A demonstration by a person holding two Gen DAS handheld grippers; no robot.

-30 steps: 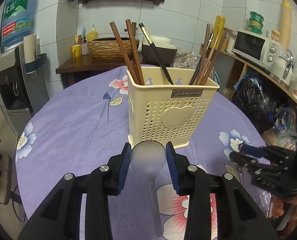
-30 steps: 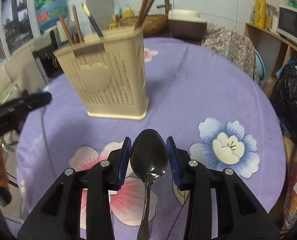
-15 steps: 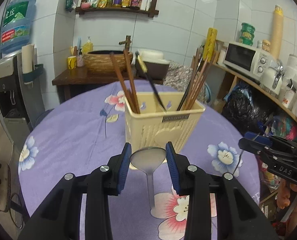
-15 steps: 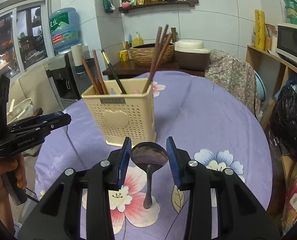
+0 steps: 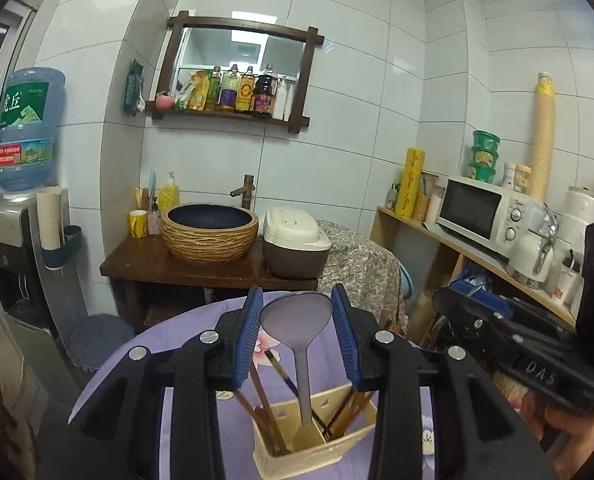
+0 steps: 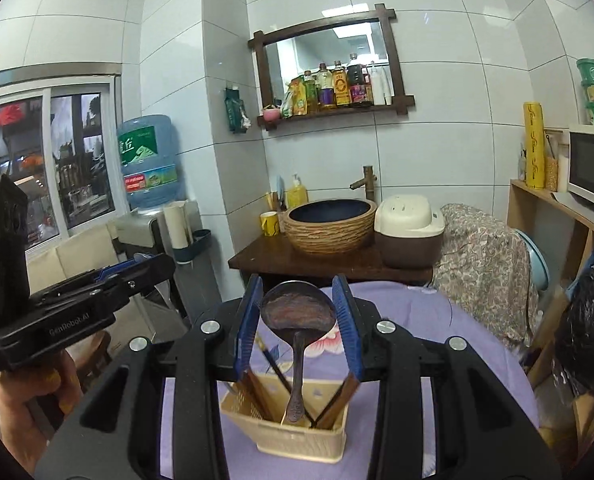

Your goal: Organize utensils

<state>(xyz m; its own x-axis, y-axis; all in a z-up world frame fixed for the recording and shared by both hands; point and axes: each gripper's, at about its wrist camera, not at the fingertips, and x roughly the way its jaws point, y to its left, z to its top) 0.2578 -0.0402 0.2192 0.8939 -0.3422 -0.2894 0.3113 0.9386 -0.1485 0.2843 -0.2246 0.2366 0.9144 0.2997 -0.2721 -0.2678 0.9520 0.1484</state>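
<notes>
The cream utensil holder (image 5: 313,436) is standing on the desk (image 6: 437,320), below both grippers. The left gripper (image 5: 297,336) is clamping a translucent spoon (image 5: 297,316), the right gripper (image 6: 297,332) a metal spoon (image 6: 297,314). Both handles are hanging over one middle compartment; I judge they risk colliding or snagging chopsticks (image 5: 263,396).

utensil holder (image 6: 301,436) on table (image 6: 437,320); chopsticks (image 6: 261,390) in holder; sink (image 6: 331,224) behind table
</notes>
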